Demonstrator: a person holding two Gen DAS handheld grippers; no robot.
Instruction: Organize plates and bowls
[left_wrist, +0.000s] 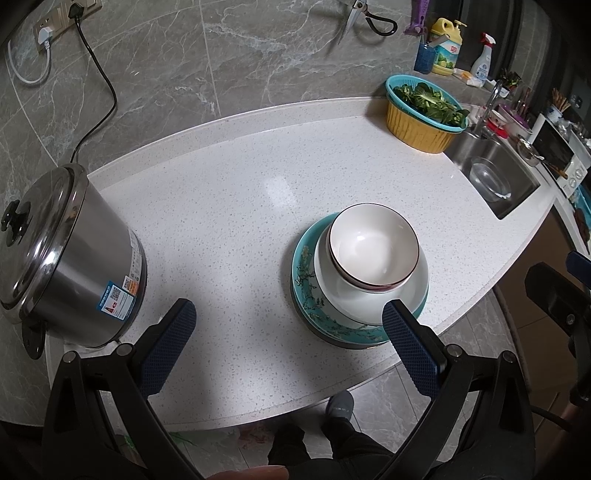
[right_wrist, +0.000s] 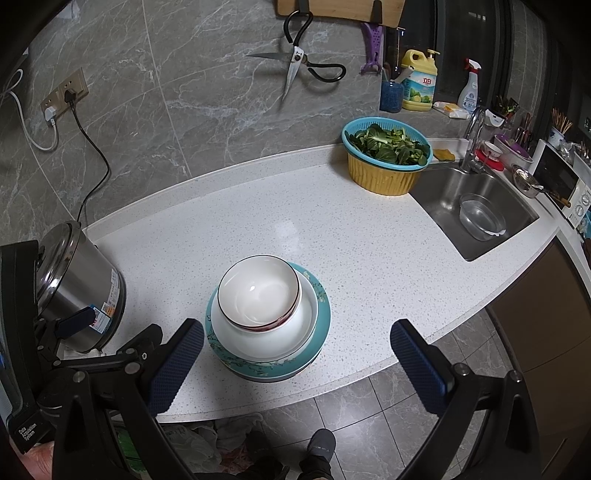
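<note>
Plates and bowls already sit as one stack near the front edge of my white counter (right_wrist: 332, 221), and I read the sorting as close to done. Biggest on that counter is the steel pot (left_wrist: 74, 266), standing well off to the left with its lid on. Behind and to the right stands the yellow basket (right_wrist: 384, 177) with its teal strainer of greens, just beside the sink (right_wrist: 480, 206), where a clear bowl lies in the basin.

At the bottom of the stack is the teal plate (right_wrist: 321, 317) with a flowered rim; another rim seems to show under it, though I cannot be sure. On it rests the white dish (right_wrist: 258, 339), and in that the dark-rimmed bowl (right_wrist: 258, 291), upright and empty.

My left gripper (left_wrist: 288, 321) is spread wide and carries nothing; its right finger (left_wrist: 406, 332) hangs over the near rim of the stack, though I cannot tell whether it touches. My right gripper (right_wrist: 295, 339) is also spread wide and empty, and the stack lies straight ahead between its fingers, a little toward the left one.

Being round, the stack has no long axis to line up with. It lies forward and right of my left jaws and dead ahead of my right, so I judge the right better placed for any last nudge.
</note>
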